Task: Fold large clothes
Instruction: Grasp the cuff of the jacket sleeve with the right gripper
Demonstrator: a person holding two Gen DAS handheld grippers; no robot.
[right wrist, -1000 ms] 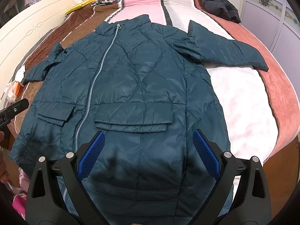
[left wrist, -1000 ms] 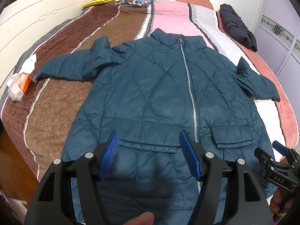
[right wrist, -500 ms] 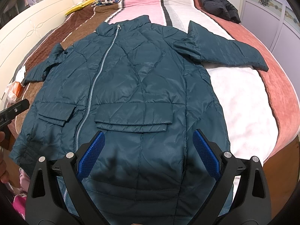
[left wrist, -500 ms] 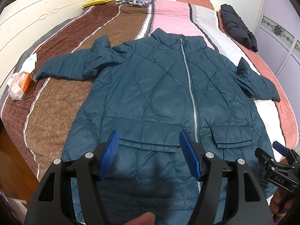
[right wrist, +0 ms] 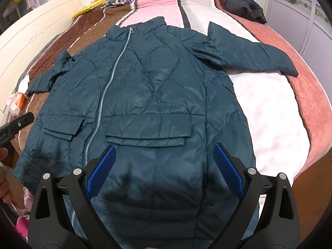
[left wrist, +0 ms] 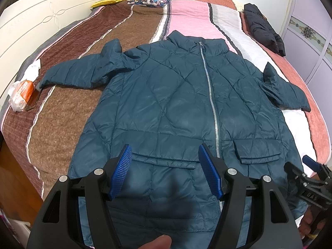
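- A teal quilted jacket (left wrist: 166,103) lies face up and zipped on a striped bed (left wrist: 68,112), collar toward the far pillows, both sleeves spread out to the sides.
- The left gripper (left wrist: 165,172) hangs above the hem with its fingers released and spread apart, nothing between them; the right gripper (right wrist: 164,170) hovers over the other half of the hem, likewise spread wide and empty.
- No fold has been made yet; the step in hand appears to be choosing where to take hold.
- A clean first fold probably starts with the sleeves: the left sleeve (left wrist: 78,72) and right sleeve (right wrist: 249,49) each want bringing across the chest before the body is doubled.
- Puffy, slick fabric tends to slip and spring back, so each pinch should take a full bite at a seam or cuff.
- The zipper (left wrist: 211,95) offers a straight centre line to keep both sides even.
- A black garment (left wrist: 263,29) lies well apart, near the far corner.
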